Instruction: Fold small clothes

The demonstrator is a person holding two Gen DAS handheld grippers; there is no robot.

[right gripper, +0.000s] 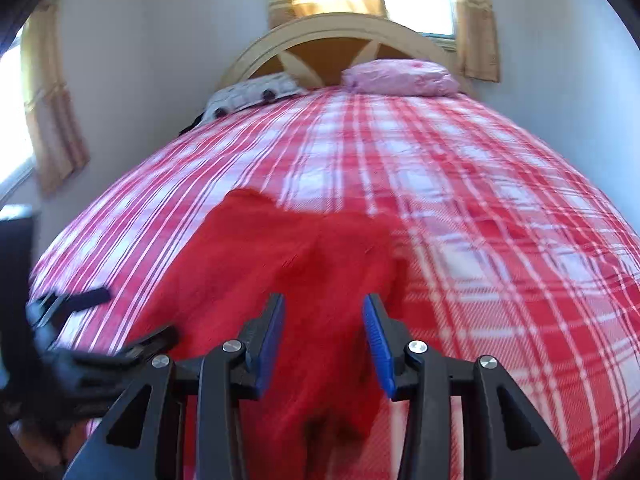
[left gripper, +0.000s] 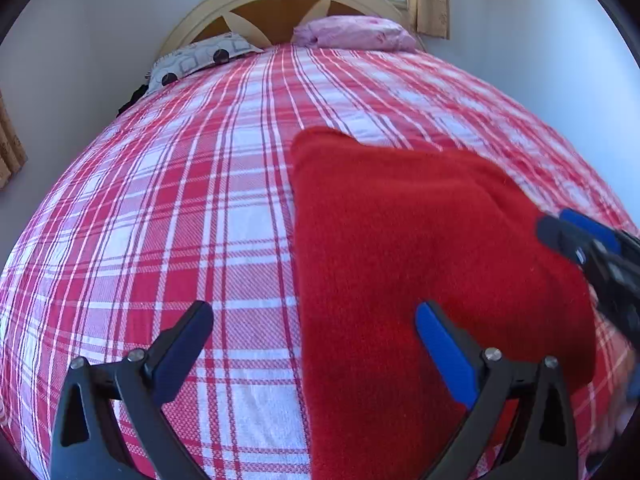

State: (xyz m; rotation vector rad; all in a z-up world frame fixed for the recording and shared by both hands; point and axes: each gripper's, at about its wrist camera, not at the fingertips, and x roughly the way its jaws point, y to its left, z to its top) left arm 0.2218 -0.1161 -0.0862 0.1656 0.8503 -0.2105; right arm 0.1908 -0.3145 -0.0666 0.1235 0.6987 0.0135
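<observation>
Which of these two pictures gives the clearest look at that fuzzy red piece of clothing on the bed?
The left wrist view: the fuzzy red knitted garment is sharp there, its weave and far corner clear. The right wrist view shows it blurred, partly behind the gripper's fingers.

I count one red garment [left gripper: 420,240] near the foot edge of the one plaid-covered bed [left gripper: 180,200]. Two pillows at the head edge: one patterned grey [left gripper: 200,58], one pink [left gripper: 356,32]. Two grippers: left [left gripper: 314,316], right [right gripper: 324,306].
</observation>
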